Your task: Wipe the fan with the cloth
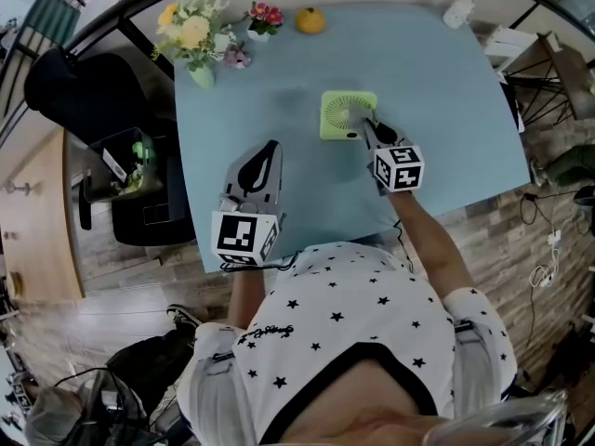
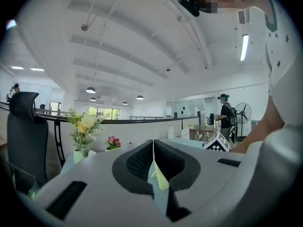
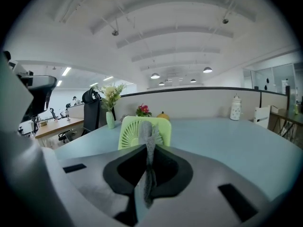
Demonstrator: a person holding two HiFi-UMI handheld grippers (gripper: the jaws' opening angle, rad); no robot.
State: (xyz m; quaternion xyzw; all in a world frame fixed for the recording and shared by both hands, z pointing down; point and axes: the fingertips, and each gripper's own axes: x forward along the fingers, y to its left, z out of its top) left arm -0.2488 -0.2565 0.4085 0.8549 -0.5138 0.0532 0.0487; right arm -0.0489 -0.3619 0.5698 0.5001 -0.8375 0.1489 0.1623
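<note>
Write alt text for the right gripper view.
The right gripper has its jaws shut on a grey cloth strip, held just before a small light-green square fan standing on a pale blue table. Behind stand a vase of yellow flowers, pink flowers, an orange fruit and a white jar.

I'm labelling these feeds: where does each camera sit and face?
Head view: on the head, facing down at the table; shirt, left tool, right tool show.
Left gripper view: on left tool, facing flowers; its shut jaws show.
Right gripper view: on right tool, facing fan; jaws clamp cloth.
Head and right views share the fan.
</note>
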